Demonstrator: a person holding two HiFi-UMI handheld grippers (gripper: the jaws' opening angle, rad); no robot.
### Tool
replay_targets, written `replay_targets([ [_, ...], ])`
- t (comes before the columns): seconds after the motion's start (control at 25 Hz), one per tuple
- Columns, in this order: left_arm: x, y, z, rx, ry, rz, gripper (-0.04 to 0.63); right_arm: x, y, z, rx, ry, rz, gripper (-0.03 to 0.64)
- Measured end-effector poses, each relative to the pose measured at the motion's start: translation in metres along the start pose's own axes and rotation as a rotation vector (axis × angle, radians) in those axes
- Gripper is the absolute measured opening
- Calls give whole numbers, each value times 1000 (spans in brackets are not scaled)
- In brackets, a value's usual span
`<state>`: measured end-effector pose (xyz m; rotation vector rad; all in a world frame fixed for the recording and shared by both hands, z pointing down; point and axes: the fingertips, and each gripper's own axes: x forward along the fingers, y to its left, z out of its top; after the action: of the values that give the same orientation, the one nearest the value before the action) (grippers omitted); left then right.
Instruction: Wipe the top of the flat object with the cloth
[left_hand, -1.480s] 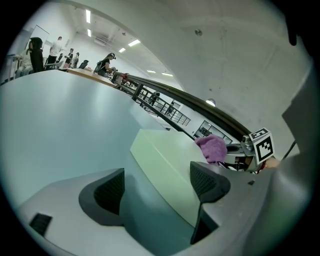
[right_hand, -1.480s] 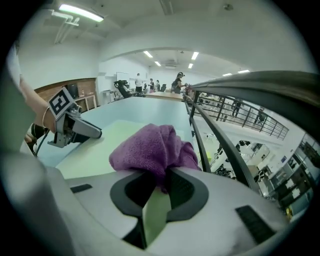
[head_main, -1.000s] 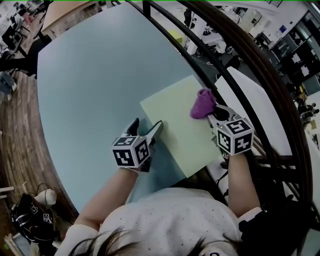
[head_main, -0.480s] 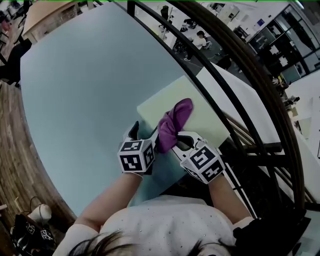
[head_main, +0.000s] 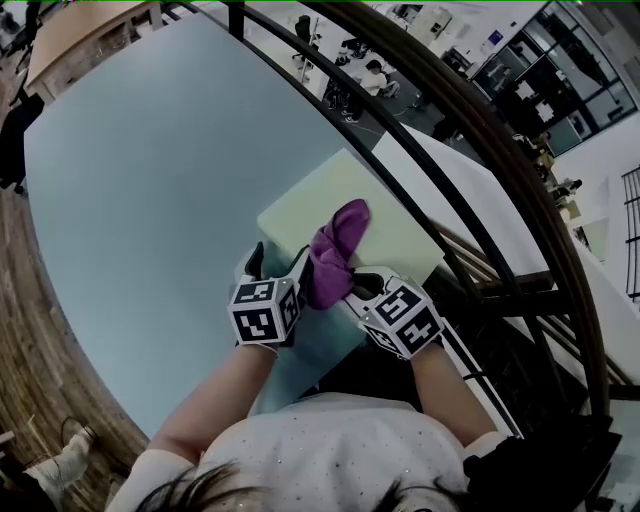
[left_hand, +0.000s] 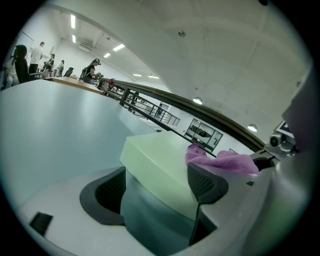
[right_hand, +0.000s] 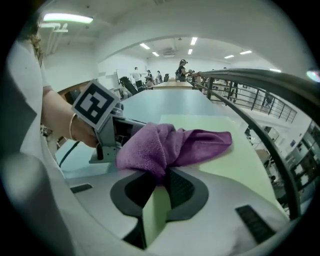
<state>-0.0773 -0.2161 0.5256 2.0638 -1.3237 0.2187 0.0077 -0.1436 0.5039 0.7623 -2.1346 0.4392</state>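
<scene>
At the board's (head_main: 400, 235) near corner, the right gripper (head_main: 352, 285), clamped on the cloth (head_main: 335, 250), finishes a sweep across (left gripper (head_main: 279, 262) spread, straddling the corner); wiping is under way.

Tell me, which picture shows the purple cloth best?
The right gripper view: the purple cloth fills the middle, pinched in the right gripper and draped over the green board. The head view shows it small; the left gripper view catches only a bit past one jaw.
</scene>
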Motion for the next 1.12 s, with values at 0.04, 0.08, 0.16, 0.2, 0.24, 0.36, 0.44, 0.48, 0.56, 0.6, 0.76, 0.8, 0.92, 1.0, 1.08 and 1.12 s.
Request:
replay_targets([
  [0.04, 0, 0, 0, 7, -7, 3, 374, -2, -7, -4, -13, 13, -28, 51],
  [0.08, 0, -1, 0, 14, -13, 4, 374, -5, -14, -8, -22, 23, -55, 51],
  [0.16, 2, -4, 2, 20, -16, 0, 374, -12, -32, -16, -43, 46, -110, 51],
  [0.2, 2, -6, 2, 20, -16, -1, 374, -17, -42, -19, -56, 59, -133, 51],
  [0.24, 2, -9, 3, 19, -16, 0, 374, -22, -50, -23, -67, 69, -149, 51],
  [0.36, -1, -12, 3, 12, -13, 6, 379, -33, -74, -29, -72, 75, -176, 51],
  [0.44, -1, -5, 4, 10, -14, 5, 380, -33, -91, -30, -69, 70, -202, 51],
  [0.48, 1, -1, 4, 9, -15, 3, 380, -32, -100, -30, -66, 67, -218, 51],
  [0.56, 2, 6, 6, 9, -14, -3, 380, -32, -118, -31, -56, 58, -242, 51],
  [0.6, 2, 6, 6, 13, -13, -7, 380, -33, -126, -31, -48, 52, -252, 51],
  [0.76, 1, -2, 6, 44, -15, -29, 380, -47, -160, -39, 1, 28, -294, 51],
  [0.8, 1, -4, 5, 48, -16, -32, 380, -49, -167, -41, 14, 21, -303, 51],
  [0.92, 0, -4, 3, 50, -18, -30, 380, -55, -182, -46, 38, 4, -330, 51],
  [1.0, 0, -4, 4, 49, -17, -29, 380, -58, -191, -47, 54, -7, -348, 51],
  [1.08, 0, -5, 3, 47, -14, -30, 380, -60, -197, -49, 85, -22, -350, 54],
  [1.12, -1, -5, 3, 46, -14, -29, 382, -61, -198, -49, 98, -28, -346, 54],
])
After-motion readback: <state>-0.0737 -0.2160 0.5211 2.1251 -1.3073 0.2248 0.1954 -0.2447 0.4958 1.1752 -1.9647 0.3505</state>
